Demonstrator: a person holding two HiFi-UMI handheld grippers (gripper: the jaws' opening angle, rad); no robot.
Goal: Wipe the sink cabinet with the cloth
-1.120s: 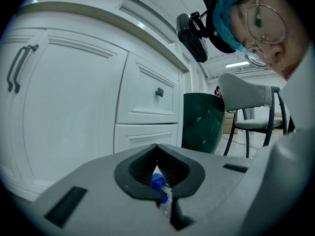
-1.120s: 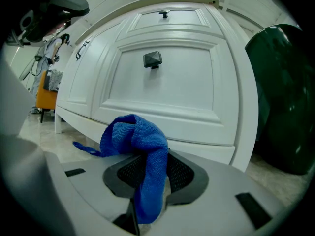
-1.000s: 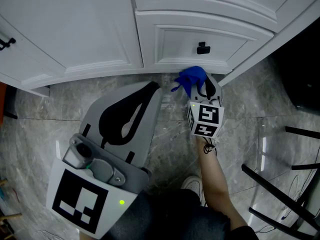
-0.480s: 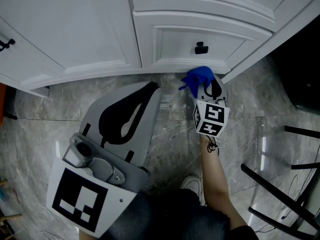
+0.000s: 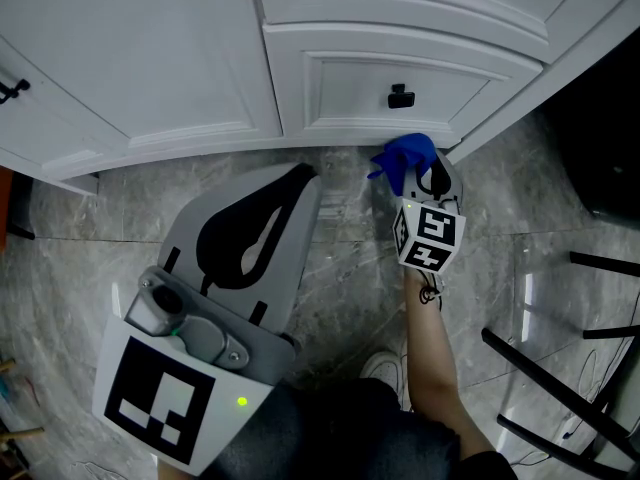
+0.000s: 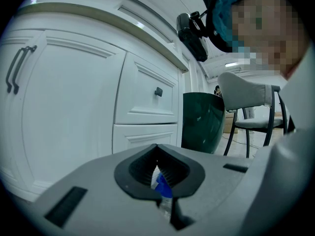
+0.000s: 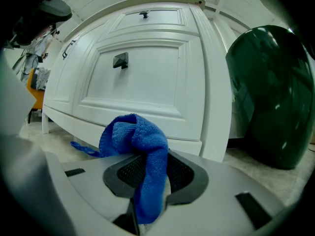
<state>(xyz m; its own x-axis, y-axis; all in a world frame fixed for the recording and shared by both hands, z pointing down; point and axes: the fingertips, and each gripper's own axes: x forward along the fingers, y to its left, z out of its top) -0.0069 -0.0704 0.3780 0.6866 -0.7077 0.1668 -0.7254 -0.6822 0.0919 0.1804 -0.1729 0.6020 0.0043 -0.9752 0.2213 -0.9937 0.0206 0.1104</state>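
The white sink cabinet fills the top of the head view, its bottom drawer marked by a black knob. My right gripper is shut on a blue cloth, which is bunched against the cabinet's base rail below that drawer, near the right corner post. In the right gripper view the cloth hangs out of the right gripper in front of the drawer panel. My left gripper is held low over the floor, away from the cabinet. In its own view the left gripper is shut and holds nothing.
A dark green bin stands just right of the cabinet corner and shows too as the bin in the left gripper view. Black chair legs cross the lower right. A grey marble floor lies below, and a shoe rests under my right arm.
My right gripper has slid the blue cloth to the right along the cabinet's base rail, toward the corner post. The left gripper has stayed still.
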